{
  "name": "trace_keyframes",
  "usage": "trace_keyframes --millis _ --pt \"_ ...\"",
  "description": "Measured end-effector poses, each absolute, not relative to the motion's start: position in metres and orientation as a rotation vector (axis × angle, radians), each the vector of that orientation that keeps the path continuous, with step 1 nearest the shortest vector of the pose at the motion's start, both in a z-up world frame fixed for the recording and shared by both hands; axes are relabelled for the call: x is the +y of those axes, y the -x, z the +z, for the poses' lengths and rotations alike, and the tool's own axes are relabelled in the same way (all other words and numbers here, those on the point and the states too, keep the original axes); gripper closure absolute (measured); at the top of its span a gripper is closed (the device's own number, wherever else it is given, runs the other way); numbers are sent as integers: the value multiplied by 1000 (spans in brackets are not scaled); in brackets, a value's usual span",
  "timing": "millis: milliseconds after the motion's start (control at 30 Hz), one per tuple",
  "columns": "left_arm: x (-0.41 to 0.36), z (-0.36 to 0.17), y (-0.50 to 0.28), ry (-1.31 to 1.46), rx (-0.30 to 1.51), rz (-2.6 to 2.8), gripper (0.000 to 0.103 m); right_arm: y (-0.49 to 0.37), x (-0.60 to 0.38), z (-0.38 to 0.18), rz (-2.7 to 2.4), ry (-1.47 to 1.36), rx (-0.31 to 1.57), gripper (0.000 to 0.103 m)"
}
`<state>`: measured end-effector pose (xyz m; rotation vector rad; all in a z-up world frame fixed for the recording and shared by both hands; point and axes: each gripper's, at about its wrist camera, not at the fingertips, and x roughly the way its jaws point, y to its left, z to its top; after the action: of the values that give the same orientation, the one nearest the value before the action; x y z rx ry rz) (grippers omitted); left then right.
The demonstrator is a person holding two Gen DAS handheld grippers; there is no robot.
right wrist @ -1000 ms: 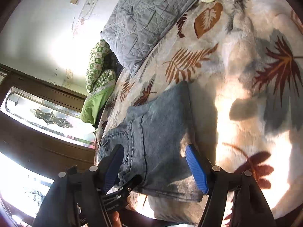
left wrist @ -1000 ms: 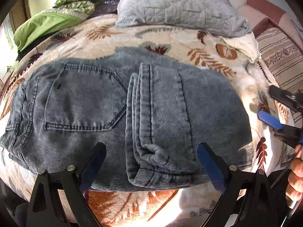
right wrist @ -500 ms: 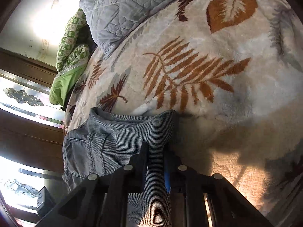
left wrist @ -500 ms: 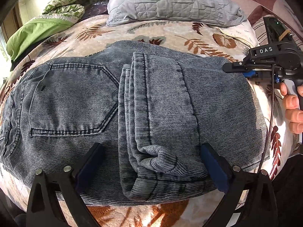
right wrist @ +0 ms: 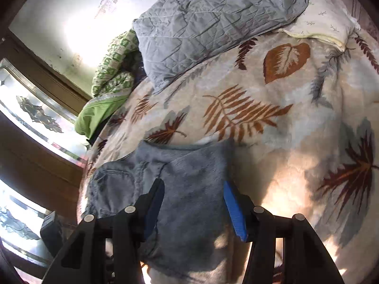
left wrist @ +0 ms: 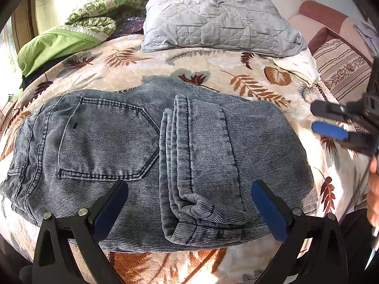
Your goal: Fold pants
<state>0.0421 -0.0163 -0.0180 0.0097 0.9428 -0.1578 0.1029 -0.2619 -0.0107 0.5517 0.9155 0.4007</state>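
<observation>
Grey-blue denim pants (left wrist: 151,156) lie folded into a compact rectangle on the leaf-print bed cover (left wrist: 213,80), back pocket up on the left, leg hems stacked in the middle. My left gripper (left wrist: 189,203) is open and empty, just above the pants' near edge. My right gripper (right wrist: 193,203) is open and empty above the pants' (right wrist: 189,177) right end. It also shows in the left wrist view (left wrist: 331,120), clear of the pants' right edge, fingers apart.
A grey quilted pillow (left wrist: 218,19) lies at the head of the bed, a cream one (left wrist: 300,66) beside it. Green bedding (left wrist: 61,42) is piled far left. A striped cushion (left wrist: 343,71) sits at the right. A glass-paned wooden frame (right wrist: 35,118) stands left.
My right gripper, shut on the pants' right edge half a second ago, has let go, opened and pulled back to the right. My left gripper lifted back slightly, still open.
</observation>
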Motion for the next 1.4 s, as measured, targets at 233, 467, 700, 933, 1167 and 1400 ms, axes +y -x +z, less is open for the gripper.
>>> trace_keyframes --millis 233,467,700,933,1167,1400 --pt "-20 -25 -42 -63 976 -126 0 -81 -258 -73 424 -736 1068 56" --pt "-16 -46 -50 -61 1035 -142 0 -78 -251 -69 408 -630 1078 34" --pt "-14 -42 -42 -44 986 -149 0 -105 -240 -15 518 -606 1011 36" --pt "15 -17 -29 123 892 -215 0 -179 -211 -66 490 -649 1213 36" --pt "107 15 -27 453 715 -102 0 -142 -187 -17 551 -510 1069 36" --pt "143 2 -28 640 734 -48 0 -63 -116 -5 650 -157 980 51"
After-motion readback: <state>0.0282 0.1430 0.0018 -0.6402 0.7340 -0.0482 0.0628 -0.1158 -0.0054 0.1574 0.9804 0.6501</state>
